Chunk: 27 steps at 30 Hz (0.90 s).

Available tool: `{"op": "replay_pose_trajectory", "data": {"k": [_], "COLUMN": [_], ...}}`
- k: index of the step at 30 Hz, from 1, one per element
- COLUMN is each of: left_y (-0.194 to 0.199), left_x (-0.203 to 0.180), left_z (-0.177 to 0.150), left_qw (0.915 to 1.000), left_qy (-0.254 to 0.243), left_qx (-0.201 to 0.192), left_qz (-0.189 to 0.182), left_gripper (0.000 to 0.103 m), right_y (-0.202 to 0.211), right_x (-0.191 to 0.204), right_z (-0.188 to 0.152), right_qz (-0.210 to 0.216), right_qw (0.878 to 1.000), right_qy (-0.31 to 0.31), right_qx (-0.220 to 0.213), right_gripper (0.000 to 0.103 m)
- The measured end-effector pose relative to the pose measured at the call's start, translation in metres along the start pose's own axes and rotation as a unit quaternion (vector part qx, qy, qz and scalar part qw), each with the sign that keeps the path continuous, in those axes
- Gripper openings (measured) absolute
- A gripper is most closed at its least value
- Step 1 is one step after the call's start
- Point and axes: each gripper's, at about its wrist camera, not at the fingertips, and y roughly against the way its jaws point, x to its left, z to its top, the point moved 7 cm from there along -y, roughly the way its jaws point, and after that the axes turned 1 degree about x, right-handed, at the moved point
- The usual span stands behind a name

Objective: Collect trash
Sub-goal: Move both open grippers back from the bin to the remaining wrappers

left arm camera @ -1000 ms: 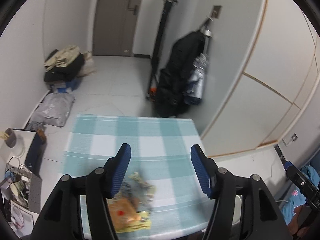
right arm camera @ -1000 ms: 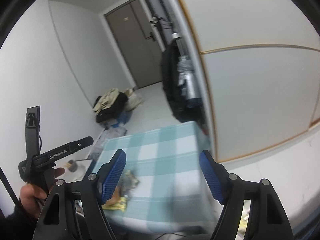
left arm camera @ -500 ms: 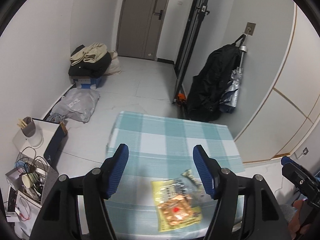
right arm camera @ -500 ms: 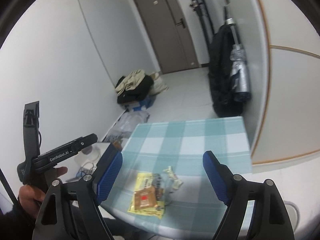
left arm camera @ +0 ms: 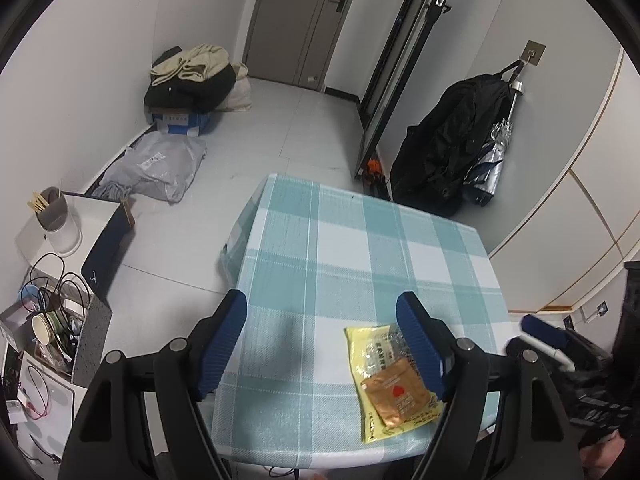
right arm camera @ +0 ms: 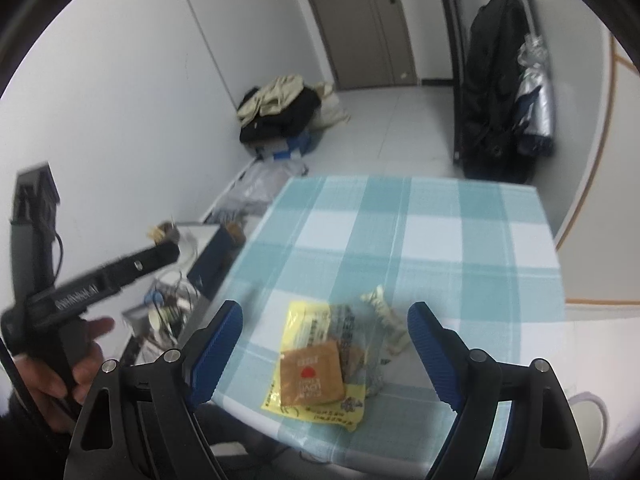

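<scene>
A yellow snack wrapper with a brown sachet on it lies near the front edge of the teal checked table. In the right wrist view the wrapper and sachet lie low between the fingers of my right gripper, which hangs open above them. A crumpled pale wrapper lies just right of them. My left gripper hovers over bare cloth, its jaws opening with nothing between them. Its right finger covers part of the yellow wrapper.
A clothes pile on a blue box and a grey parcel bag lie on the floor at left. A black coat and folded umbrella hang on the wall past the table. Cluttered boxes with cables stand beside the table's left.
Both grippers have come down and nearer to the table, and their jaws stand wider. In the left wrist view the wrappers have shifted from the left finger to the right finger.
</scene>
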Motion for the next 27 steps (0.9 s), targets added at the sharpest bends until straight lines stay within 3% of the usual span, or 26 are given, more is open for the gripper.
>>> {"op": "replay_pose_trajectory", "data": {"k": [10,16,23,27], "left_y": [0.007,0.003,-0.001,-0.001], "left_x": [0.019,0.027,0.038,0.042], "left_z": [0.003,0.004,0.005,0.004], "left_qw": [0.9995,0.9990,0.9982,0.9978], "left_qy": [0.011,0.021,0.045,0.050], "left_qx": [-0.018,-0.016,-0.007,-0.007], "left_qz": [0.025,0.035,0.039,0.043], "left_gripper": [0.075,0.075,0.075,0.075], "right_y": [-0.062,-0.080,-0.102,-0.106], "right_x": [0.013,0.027,0.025,0.023], "right_z": [-0.043,-0.056,-0.072,-0.074], "right_qz": [0.011,0.024,-0.008,-0.028], "right_qw": [0.995,0.990,0.983,0.981], "right_qy": [0.024,0.046,0.061,0.074], "right_qx": [0.100,0.133,0.172,0.174], "right_gripper": [0.085,0.085,0.082,0.074]}}
